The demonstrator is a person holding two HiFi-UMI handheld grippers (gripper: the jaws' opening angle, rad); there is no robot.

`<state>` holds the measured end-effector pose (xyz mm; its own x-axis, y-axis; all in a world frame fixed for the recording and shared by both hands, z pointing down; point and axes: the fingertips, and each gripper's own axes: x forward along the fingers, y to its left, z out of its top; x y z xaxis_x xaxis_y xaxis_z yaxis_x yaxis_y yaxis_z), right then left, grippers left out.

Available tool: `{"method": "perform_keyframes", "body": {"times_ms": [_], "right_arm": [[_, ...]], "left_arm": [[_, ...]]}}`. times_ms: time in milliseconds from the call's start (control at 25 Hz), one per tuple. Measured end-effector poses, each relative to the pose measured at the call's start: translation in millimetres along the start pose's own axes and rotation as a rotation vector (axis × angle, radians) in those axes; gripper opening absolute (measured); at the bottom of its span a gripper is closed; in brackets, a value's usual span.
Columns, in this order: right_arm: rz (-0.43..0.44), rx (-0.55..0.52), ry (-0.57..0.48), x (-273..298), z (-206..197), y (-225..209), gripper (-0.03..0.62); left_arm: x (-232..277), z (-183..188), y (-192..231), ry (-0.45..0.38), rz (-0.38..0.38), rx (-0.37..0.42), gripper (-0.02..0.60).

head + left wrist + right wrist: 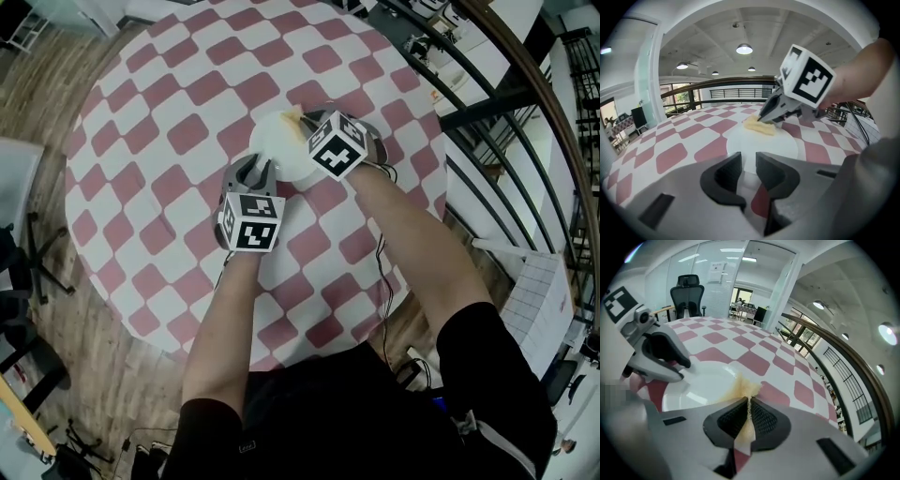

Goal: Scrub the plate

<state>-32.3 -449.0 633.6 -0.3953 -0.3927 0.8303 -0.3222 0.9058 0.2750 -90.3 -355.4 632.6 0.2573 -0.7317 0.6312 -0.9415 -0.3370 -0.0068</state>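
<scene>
We judge scrubbing barely begun: our right gripper [749, 411] pinches a soft yellow sponge [745, 387] on the round white plate [279, 155] mid-table, while our left gripper [748, 171] sits at its near rim, jaws narrowly apart, gripping nothing.

Left gripper [749, 169]: jaws narrowly apart, near rim of the round white plate [764, 145] showing through the gap. Right gripper [764, 116] pinches a crumpled yellow cloth [759, 126] resting on the plate's far side. Red-and-white checked tablecloth [670, 157] underneath.
</scene>
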Motion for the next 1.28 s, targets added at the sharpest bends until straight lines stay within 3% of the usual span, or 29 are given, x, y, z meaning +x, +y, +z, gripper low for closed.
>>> {"method": "perform_keyframes", "body": {"times_ms": [120,200,280,360,400,480,720,920,1000,1120,1280], "right_arm": [[-0.138,0.022,0.008,6.6,8.9,-32.1,0.029],[-0.171,0.087,-0.036,-1.4,14.1,-39.9,0.029],[-0.077,0.115,-0.119,-16.5,30.8,-16.0,0.029],[0.097,0.077,-0.159,-24.3,47.5,32.6,0.029],[0.168,0.045,-0.152,-23.4,50.9,55.2,0.029],[0.217,-0.018,-0.094,-12.7,43.6,80.6,0.029],[0.144,-0.065,-0.031,1.9,19.4,60.4,0.029],[0.05,-0.007,0.015,-8.4,-15.5,12.6,0.029],[-0.025,0.002,0.057,-16.5,-28.1,-8.9,0.029],[-0.107,0.11,0.083,-37.3,-50.3,-35.3,0.029],[-0.139,0.2,0.023,-75.2,-48.3,-40.8,0.029]], "left_arm": [[1.4,-0.1,1.6,-0.002,-0.002,-0.003,0.087],[2.8,-1.5,1.4,0.005,-0.008,-0.011,0.087],[3.8,-2.4,1.3,0.013,-0.014,-0.014,0.087],[3.8,-3.0,2.7,0.018,-0.014,-0.015,0.088],[4.0,-3.7,3.0,0.02,-0.012,-0.015,0.088],[4.2,-4.8,2.2,0.02,-0.011,-0.013,0.089],[2.9,-0.6,2.5,0.007,-0.005,0.007,0.089],[3.1,-1.2,3.1,-0.005,0.009,0.028,0.089],[3.6,-0.8,3.1,-0.006,-0.004,0.032,0.089],[-2.1,0.4,4.8,-0.025,-0.035,-0.012,0.091],[-22.3,15.8,13.1,-0.076,-0.036,-0.018,0.091]]}}
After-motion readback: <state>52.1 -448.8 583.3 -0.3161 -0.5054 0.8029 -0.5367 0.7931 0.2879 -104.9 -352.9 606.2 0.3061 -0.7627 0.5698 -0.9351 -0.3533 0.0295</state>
